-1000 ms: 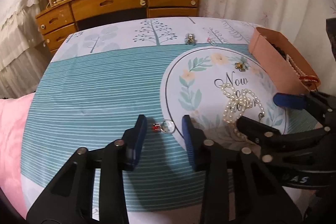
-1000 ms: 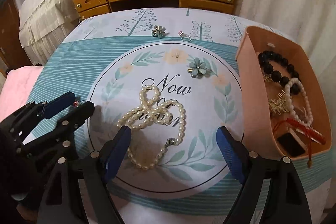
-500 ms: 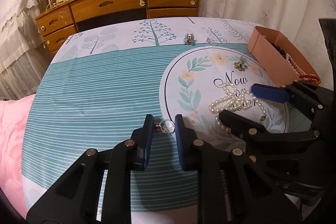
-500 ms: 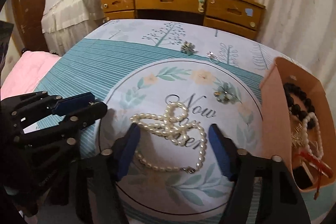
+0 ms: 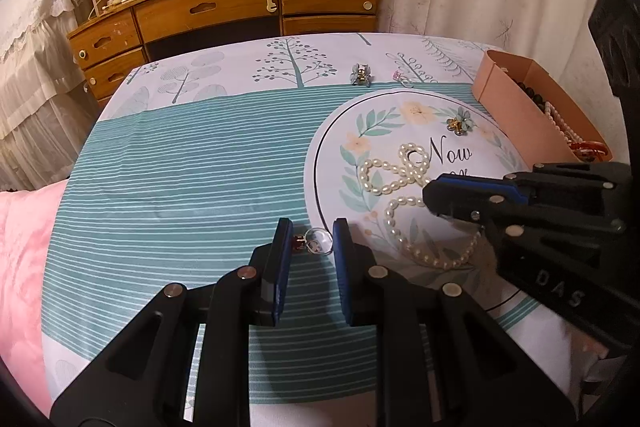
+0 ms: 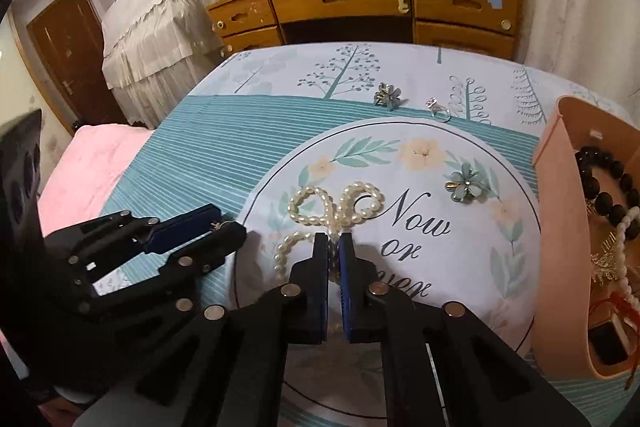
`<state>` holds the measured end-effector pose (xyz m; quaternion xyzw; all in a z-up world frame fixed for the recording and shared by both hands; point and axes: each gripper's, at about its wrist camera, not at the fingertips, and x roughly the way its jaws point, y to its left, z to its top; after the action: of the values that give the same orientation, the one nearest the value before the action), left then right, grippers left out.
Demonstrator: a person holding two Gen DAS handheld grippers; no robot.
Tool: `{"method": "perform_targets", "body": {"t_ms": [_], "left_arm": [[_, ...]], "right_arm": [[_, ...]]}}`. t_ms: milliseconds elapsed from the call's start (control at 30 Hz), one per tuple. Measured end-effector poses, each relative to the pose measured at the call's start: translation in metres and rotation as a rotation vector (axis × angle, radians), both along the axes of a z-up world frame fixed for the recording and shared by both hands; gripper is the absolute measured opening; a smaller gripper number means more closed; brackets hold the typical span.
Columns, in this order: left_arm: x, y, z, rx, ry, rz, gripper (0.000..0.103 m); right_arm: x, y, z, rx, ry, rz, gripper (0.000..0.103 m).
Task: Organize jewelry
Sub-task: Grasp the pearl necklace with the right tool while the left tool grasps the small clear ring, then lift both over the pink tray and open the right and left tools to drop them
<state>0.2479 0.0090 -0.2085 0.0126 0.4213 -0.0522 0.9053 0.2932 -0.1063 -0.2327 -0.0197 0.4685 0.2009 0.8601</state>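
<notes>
A small ring with a red stone [image 5: 318, 245] lies on the striped tablecloth [image 5: 180, 187], and my left gripper [image 5: 313, 229] is shut on it, a pad touching each side. A white pearl necklace [image 6: 320, 203] sprawls over the round flower print. My right gripper [image 6: 333, 241] is shut on a strand near the necklace's middle. In the left wrist view the right gripper [image 5: 432, 189] comes in from the right over the pearl necklace [image 5: 384, 187]. The left gripper [image 6: 230, 223] shows at the left of the right wrist view. Both pieces still rest on the cloth.
A peach box [image 6: 560, 227] at the right holds black beads, pearls and a red cord. A blue flower brooch [image 6: 464, 183], another brooch [image 6: 388, 95] and a second ring [image 6: 440, 111] lie farther back. A wooden desk [image 5: 224, 7] stands behind; a pink blanket [image 5: 24, 247] lies left.
My right gripper's jaws went from wide apart around the pearls to shut on a strand. The left jaws narrowed onto the ring; that hand stayed put.
</notes>
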Motion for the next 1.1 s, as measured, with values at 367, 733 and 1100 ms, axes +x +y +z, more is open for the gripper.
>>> {"method": "perform_targets", "body": {"t_ms": [367, 733, 1100], "left_arm": [[-0.015, -0.007, 0.013, -0.055, -0.007, 0.051, 0.006], [-0.036, -0.029, 0.059, -0.074, -0.079, 0.063, 0.006], [-0.02, -0.072, 0.127, -0.129, -0.202, -0.062, 0.006]], "right_arm": [[-0.017, -0.02, 0.054, 0.076, -0.063, 0.028, 0.004], [-0.044, -0.06, 0.172, 0.118, -0.23, 0.043, 0.004], [-0.06, -0.117, 0.283, 0.078, -0.411, -0.029, 0.004]]}}
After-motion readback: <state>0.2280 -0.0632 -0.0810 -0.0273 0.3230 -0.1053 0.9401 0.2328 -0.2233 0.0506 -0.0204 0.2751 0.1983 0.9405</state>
